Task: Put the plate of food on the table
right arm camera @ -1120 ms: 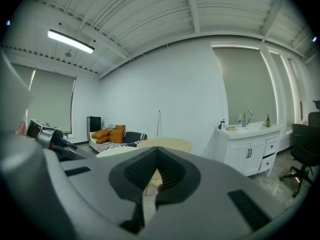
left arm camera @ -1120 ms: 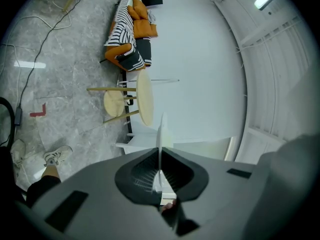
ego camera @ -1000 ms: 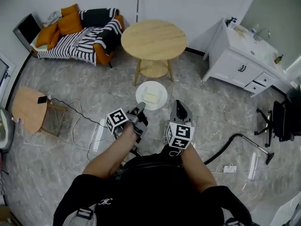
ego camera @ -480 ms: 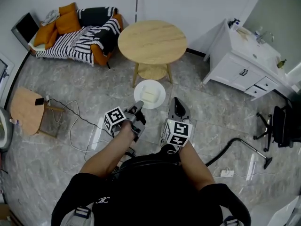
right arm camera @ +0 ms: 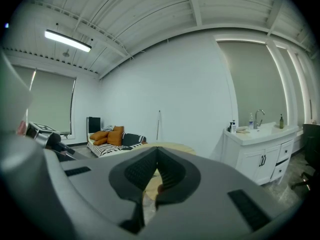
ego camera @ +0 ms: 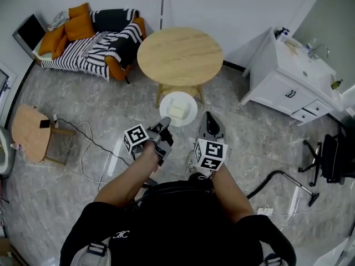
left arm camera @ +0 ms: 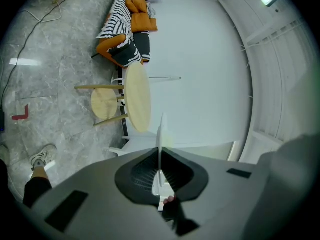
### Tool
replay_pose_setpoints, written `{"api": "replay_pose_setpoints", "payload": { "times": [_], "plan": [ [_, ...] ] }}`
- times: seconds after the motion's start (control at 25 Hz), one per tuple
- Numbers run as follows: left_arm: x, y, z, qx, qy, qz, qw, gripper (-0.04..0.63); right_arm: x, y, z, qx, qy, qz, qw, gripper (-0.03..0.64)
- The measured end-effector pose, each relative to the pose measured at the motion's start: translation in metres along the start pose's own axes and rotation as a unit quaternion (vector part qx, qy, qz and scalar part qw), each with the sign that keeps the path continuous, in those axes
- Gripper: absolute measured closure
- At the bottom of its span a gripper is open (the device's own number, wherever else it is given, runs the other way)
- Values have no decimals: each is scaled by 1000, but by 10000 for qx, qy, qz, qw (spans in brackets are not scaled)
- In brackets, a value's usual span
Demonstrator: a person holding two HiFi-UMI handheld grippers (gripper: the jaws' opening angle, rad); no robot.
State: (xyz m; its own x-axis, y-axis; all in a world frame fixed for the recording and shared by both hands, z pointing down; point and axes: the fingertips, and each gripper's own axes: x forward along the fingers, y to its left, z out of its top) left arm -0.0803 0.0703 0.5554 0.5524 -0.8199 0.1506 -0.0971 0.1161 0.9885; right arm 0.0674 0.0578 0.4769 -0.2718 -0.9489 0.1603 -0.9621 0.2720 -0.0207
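Left gripper (ego camera: 165, 123) is clenched on the near rim of the white plate (ego camera: 178, 109), its 2 jaws pinching that rim from either side. In the left gripper view the plate (left arm camera: 160, 129) shows only edge-on, as 1 thin white line rising out of the dark pads. Its upper face cannot be read there, and the food is no more than a pale yellowish smear beside the line. From the head view the food (ego camera: 177, 112) is a pale block at the middle of the plate; what kind it is cannot be told. The plate hangs in the air just short of the near edge of the round wooden table (ego camera: 180, 51), covering part of the table's legs and lower shelf, and does not rest on the tabletop. To the plate's right, apart from it, the right gripper (ego camera: 208, 119) has its 2 jaws pressed together with nothing between them. In the right gripper view those jaws hide most of the table (right arm camera: 184, 148), leaving only a strip of its top. The person's forearms (ego camera: 125, 182) and dark shirt fill the bottom of the head view and hide the floor beneath. A striped sofa (ego camera: 105, 40) stands well off to the table's left, and the white cabinet (ego camera: 288, 85) at the right runs out to the frame edge.
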Motion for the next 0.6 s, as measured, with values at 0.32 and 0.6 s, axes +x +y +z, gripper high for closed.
{"api": "replay_pose_setpoints", "payload": {
  "times": [0.32, 0.6],
  "plan": [
    [44, -10, 16, -42, -59, 0, 10000, 572, 42, -24, 14, -30, 9, 78, 10000, 612],
    [69, -16, 29, -66, -178, 68, 9998, 572, 73, -36, 21, -27, 33, 251, 9997, 612]
  ]
}}
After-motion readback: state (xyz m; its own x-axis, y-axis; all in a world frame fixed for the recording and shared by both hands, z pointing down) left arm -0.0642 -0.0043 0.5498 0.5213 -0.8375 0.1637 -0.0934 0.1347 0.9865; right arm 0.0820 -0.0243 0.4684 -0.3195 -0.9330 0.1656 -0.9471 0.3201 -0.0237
